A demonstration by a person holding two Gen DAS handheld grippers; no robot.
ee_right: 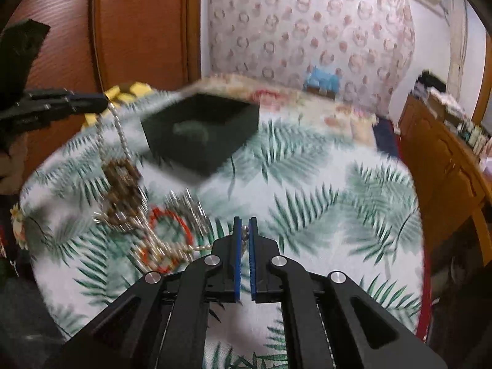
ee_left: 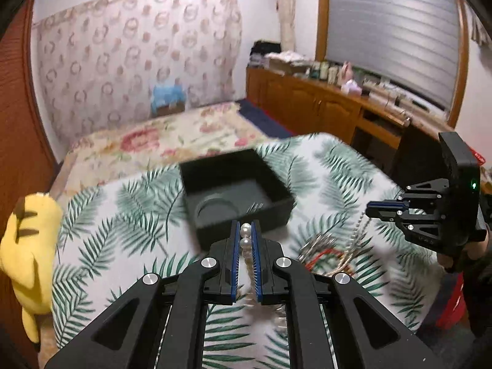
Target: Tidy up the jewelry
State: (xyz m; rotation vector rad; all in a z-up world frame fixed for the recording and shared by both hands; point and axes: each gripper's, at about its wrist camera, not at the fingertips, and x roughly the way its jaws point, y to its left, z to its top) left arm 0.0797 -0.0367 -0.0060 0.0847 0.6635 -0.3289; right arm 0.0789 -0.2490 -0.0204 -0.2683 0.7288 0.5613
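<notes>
My left gripper (ee_left: 245, 230) is shut on a pearl necklace (ee_left: 245, 241), with large white pearls pinched between its blue pads. From the right wrist view the left gripper (ee_right: 103, 103) holds that pearl necklace (ee_right: 121, 132) as a loop hanging down to a tangled jewelry pile (ee_right: 153, 233). The right gripper (ee_right: 245, 233) is shut on a thin beaded chain (ee_right: 244, 230) that trails left into the pile. In the left wrist view the right gripper (ee_left: 370, 210) hangs over the jewelry pile (ee_left: 326, 255). An open black box (ee_left: 236, 190) (ee_right: 203, 129) sits beyond on the leaf-print tablecloth (ee_left: 129, 230).
A yellow plush toy (ee_left: 27, 246) lies at the table's left edge. A bed with a floral cover (ee_left: 160, 135) lies behind the table. A wooden cabinet (ee_left: 307, 101) with clutter on top runs along the right wall. A person's hand (ee_left: 470, 252) holds the right gripper.
</notes>
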